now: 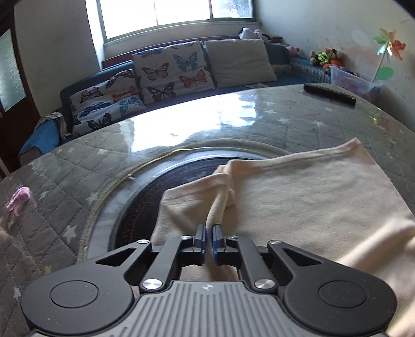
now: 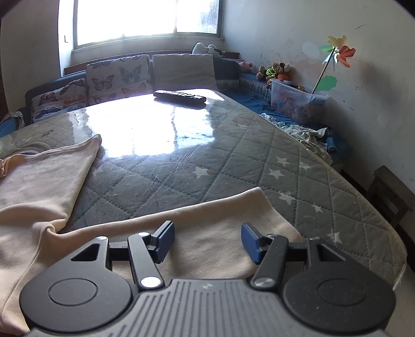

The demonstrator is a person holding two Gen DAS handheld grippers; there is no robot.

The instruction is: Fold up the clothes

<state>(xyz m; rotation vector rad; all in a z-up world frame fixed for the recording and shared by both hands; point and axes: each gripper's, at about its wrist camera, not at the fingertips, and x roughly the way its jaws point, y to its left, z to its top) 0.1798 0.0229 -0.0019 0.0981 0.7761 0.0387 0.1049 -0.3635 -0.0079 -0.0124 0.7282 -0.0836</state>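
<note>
Room: daylit, window (image 1: 179, 13) on the far wall; below it a blue sofa (image 1: 64, 93) with butterfly-print cushions (image 1: 168, 70) and one plain beige cushion (image 1: 238, 62).

Counter (image 2: 233, 155): covered by a grey quilted cloth with white stars under a glossy clear sheet that mirrors the window. In the left wrist view a round cut-out (image 1: 145, 186) in the quilt shows a dark patterned disc.

Cream garment (image 1: 298, 202): spread on the near part of the counter, partly over the round cut-out. One section runs away to a far corner (image 2: 96, 140); another lies along the near edge, its end (image 2: 259, 202) just ahead of the right claw.

Clear storage box (image 2: 295, 101): beside the right wall, holding toys; a pinwheel (image 2: 337, 55) stands at it, and plush toys (image 2: 275, 71) sit behind.

Dark stool (image 2: 391, 191): on the floor past the counter's right edge.

Remote control (image 2: 179, 97): black, at the counter's far end, well apart from the garment.

Left claw (image 1: 209, 230): clenched, blue pads pinching a raised fold of the cream garment, which rises from the fingers toward the bunched part ahead.

Right claw (image 2: 207, 238): released, pads wide apart, above the garment's near section; whether it touches the cloth cannot be told.

Pink scrap (image 1: 19, 199): on the quilt at far left, blurred.
</note>
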